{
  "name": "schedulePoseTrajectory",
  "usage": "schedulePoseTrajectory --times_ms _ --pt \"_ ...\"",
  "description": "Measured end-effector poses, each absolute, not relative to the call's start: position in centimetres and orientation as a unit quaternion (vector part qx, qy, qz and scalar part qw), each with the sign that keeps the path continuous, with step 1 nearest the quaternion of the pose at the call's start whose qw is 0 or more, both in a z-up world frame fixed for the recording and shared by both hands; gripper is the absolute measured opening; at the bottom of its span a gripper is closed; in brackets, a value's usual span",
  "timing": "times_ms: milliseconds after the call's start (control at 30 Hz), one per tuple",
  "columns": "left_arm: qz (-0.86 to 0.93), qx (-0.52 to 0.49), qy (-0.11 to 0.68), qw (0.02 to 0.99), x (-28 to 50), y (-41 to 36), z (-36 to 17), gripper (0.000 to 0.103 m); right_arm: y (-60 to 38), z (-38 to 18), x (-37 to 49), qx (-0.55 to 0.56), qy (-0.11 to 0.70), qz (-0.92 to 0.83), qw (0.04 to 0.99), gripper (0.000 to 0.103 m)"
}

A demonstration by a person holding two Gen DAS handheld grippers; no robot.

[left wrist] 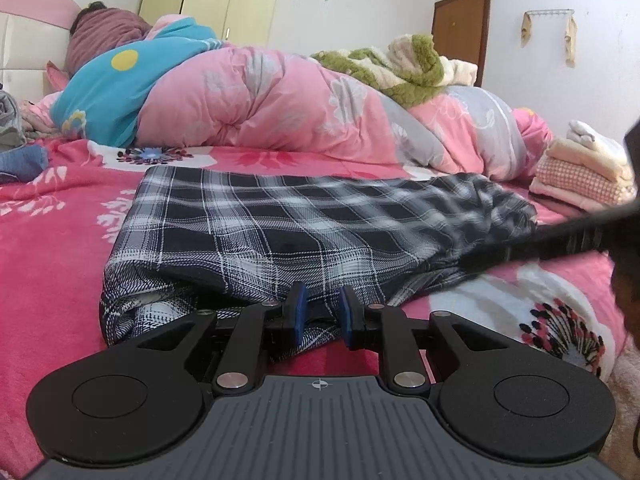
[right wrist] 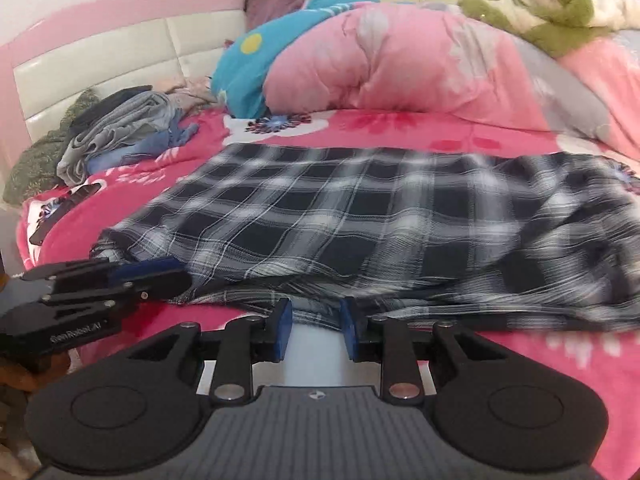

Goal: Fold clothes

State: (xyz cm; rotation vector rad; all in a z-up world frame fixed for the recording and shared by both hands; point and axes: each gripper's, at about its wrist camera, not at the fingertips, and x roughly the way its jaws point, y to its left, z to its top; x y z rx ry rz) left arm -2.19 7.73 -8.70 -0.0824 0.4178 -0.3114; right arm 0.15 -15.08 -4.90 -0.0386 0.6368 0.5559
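Both tongs, left tongs (left wrist: pixel 322 312) and right tongs (right wrist: pixel 314 326), sit spread apart with the checked cloth (left wrist: pixel 288 220) edge between their tips, on the pink bed (left wrist: pixel 52 240).

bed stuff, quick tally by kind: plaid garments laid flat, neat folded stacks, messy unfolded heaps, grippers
plaid garment laid flat: 1
neat folded stack: 1
messy unfolded heap: 1
grippers, left gripper and right gripper, both with jaws apart: 2
total: 5
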Motion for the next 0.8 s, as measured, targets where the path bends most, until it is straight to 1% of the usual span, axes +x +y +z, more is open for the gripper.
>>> schedulePoseTrajectory --times_ms 133,200,300,367,467,533,567,633,700,733,800 --pt "-0.140 -0.028 0.214 0.966 -2.6 7.3 -8.3 0.019 -14.3 -2.8 0.1 0.023 0.248 0.297 0.922 0.029" --pt "-0.133 -0.020 0.215 0.967 -3.0 7.2 -8.2 0.019 -13.3 -3.6 0.3 0.010 0.227 0.310 0.923 0.029" --pt "-0.121 -0.020 0.223 0.967 -4.2 7.6 -7.5 0.019 -11.8 -8.2 0.8 -0.036 0.271 0.310 0.911 0.030" --pt "-0.113 -0.022 0.220 0.969 -5.2 7.9 -6.7 0.020 -12.6 -8.8 0.5 -0.017 0.265 0.316 0.911 0.030" --pt "-0.106 -0.007 0.189 0.976 -6.1 8.1 -5.0 0.021 -13.7 -8.7 1.1 0.023 0.281 0.324 0.903 0.030" --pt "-0.091 0.011 0.171 0.981 -5.8 7.9 -4.0 0.021 -13.8 -9.2 0.7 0.027 0.268 0.327 0.906 0.030" --pt "-0.079 0.015 0.173 0.982 -5.2 8.1 -3.8 0.022 -13.9 -9.5 0.5 0.028 0.260 0.328 0.908 0.030" --pt "-0.050 0.007 0.202 0.978 -3.3 9.0 -4.2 0.022 -13.7 -9.6 0.3 0.025 0.254 0.327 0.910 0.030" --pt "-0.008 -0.012 0.258 0.966 -1.7 10.6 -5.8 0.023 -13.7 -9.6 0.1 0.024 0.251 0.326 0.911 0.030" --pt "-0.002 -0.032 0.269 0.963 -1.8 11.7 -6.6 0.023 -13.7 -9.6 0.0 0.025 0.249 0.326 0.912 0.030" --pt "0.003 -0.050 0.257 0.965 -3.5 12.8 -6.8 0.023 -14.0 -9.7 -0.1 0.032 0.246 0.328 0.912 0.030"
